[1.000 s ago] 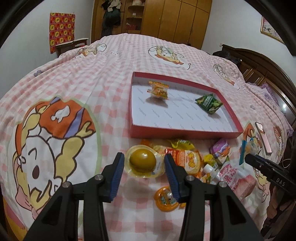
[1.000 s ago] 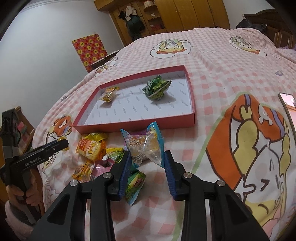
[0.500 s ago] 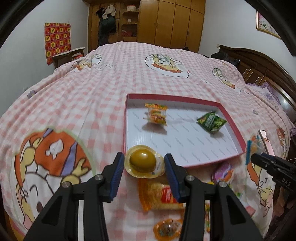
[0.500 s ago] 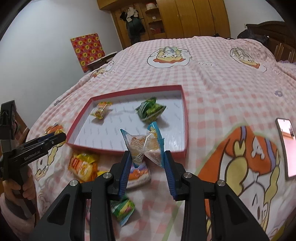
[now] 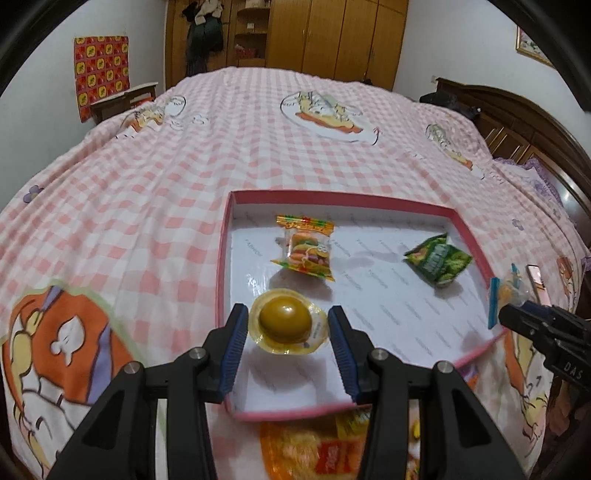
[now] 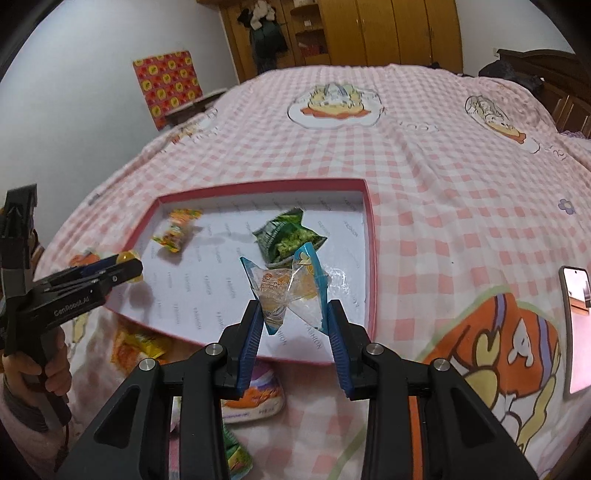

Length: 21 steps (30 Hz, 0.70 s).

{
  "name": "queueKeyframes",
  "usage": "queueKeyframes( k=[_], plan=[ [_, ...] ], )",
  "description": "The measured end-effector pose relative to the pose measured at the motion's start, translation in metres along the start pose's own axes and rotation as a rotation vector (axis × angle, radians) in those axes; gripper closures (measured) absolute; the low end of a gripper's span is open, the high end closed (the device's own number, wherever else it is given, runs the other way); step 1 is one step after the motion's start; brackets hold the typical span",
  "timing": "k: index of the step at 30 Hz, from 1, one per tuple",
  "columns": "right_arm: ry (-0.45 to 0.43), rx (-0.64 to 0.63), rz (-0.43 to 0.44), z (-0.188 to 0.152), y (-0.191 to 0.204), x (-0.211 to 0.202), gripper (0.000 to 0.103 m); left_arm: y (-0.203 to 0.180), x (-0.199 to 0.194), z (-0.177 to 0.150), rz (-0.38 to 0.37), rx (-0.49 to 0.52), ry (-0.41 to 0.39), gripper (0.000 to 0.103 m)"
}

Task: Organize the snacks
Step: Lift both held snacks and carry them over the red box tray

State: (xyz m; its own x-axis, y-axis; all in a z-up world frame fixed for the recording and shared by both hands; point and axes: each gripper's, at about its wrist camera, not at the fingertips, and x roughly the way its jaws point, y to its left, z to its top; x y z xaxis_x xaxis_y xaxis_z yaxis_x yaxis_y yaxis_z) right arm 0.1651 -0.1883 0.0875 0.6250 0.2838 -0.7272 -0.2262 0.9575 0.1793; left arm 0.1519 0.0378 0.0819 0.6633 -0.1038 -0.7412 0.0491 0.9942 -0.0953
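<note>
left gripper (image 5: 284, 326) clamps a jelly cup (image 5: 285, 325), right gripper (image 6: 293, 321) a clear snack packet (image 6: 286, 291), above the red tray (image 5: 332, 199); two packets inside, more at six o'clock.

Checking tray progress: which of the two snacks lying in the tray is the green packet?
The crumpled green packet near the tray's right wall; the other, the burger-print packet, is orange and yellow, further left.

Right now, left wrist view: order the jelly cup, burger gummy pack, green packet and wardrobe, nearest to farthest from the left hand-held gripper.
1. Jelly cup: between the left hand-held gripper fingers, over the tray's near-left corner.
2. Burger gummy pack: in the tray, just beyond.
3. Green packet: in the tray, far right.
4. Wardrobe: back wall, past the bed.
</note>
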Motion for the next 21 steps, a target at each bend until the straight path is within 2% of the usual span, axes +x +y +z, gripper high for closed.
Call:
queueKeyframes(
  k=[7, 21],
  plan=[
    [0.039, -0.003, -0.039, 0.006, -0.003, 0.026, 0.066, -0.001, 0.023, 0.010, 0.004, 0.010, 0.020, 0.056],
    [0.010, 0.013, -0.060, 0.024, -0.007, 0.048, 0.066, -0.009, 0.048, 0.022, 0.034, 0.042, 0.027, 0.056]
  ],
)
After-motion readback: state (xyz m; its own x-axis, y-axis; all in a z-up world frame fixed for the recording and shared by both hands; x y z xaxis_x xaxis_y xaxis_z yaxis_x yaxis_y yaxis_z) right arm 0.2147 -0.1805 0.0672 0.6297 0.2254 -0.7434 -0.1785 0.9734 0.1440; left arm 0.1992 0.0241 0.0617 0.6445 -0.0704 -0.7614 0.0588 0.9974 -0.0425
